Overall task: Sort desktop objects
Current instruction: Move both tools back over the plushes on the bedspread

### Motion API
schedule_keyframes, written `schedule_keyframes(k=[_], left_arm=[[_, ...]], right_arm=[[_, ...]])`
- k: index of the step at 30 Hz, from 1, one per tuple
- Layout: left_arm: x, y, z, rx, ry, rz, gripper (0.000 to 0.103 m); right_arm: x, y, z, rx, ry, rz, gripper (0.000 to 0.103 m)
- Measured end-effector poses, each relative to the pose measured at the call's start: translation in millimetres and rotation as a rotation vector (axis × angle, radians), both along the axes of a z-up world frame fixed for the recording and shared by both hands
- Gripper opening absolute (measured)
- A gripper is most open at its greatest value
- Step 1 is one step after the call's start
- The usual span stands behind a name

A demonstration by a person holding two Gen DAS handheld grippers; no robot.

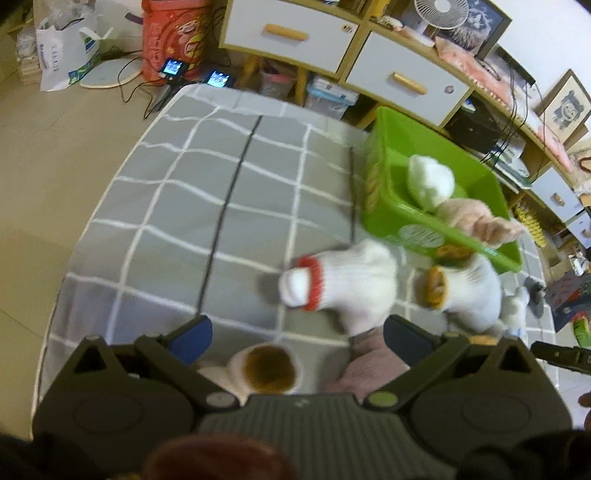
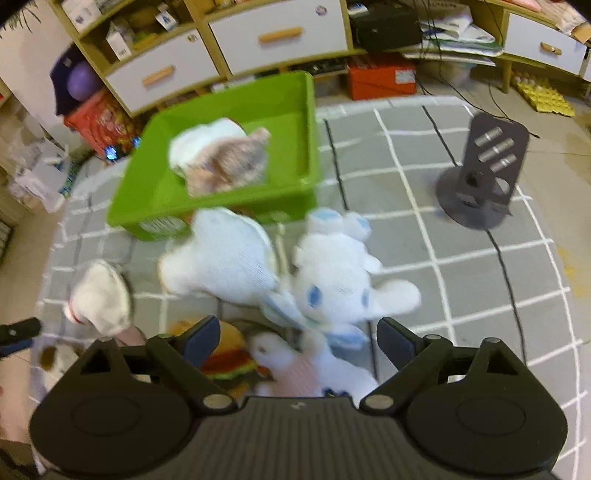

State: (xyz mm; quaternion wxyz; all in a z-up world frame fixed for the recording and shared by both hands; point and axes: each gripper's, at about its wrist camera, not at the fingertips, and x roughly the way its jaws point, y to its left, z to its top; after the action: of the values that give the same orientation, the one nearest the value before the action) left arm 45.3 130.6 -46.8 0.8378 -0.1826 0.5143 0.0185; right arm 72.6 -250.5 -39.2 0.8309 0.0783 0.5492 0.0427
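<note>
Lying on checked cloth [image 1: 177, 206]: knitted white gloves [image 1: 343, 284], fluffy plush rabbit [image 2: 336, 284].

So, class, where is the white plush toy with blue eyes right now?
In the right wrist view, the white plush toy lies on the checked cloth, just ahead of the open right tongs, right of a white glove and below the green bin.

We see a beige tiled floor [image 1: 55, 155] running up to a long wooden cabinet [image 1: 369, 29] with white drawers [image 1: 291, 35] and light wooden handles. On top stand a white fan [image 1: 441, 13] and framed pictures [image 1: 567, 105]. On the floor lie a white plastic bag [image 1: 66, 51], a red snack bag [image 1: 173, 35] and black cables [image 1: 136, 86].
</note>
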Motion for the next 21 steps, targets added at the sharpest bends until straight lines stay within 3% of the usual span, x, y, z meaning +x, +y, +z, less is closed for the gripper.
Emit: schedule_keyframes(k=[7, 17, 21], left_arm=[[-12, 14, -16, 0.012, 0.075, -0.047, 0.102], [-26, 18, -33, 0.018, 0.113, -0.125, 0.102], [-28, 18, -37, 0.018, 0.121, -0.137, 0.096]], right_arm=[[-10, -12, -17, -0.019, 0.074, -0.005, 0.092], [-10, -15, -35, 0.014, 0.142, -0.034, 0.092], [-8, -8, -42, 0.005, 0.161, -0.028, 0.092]])
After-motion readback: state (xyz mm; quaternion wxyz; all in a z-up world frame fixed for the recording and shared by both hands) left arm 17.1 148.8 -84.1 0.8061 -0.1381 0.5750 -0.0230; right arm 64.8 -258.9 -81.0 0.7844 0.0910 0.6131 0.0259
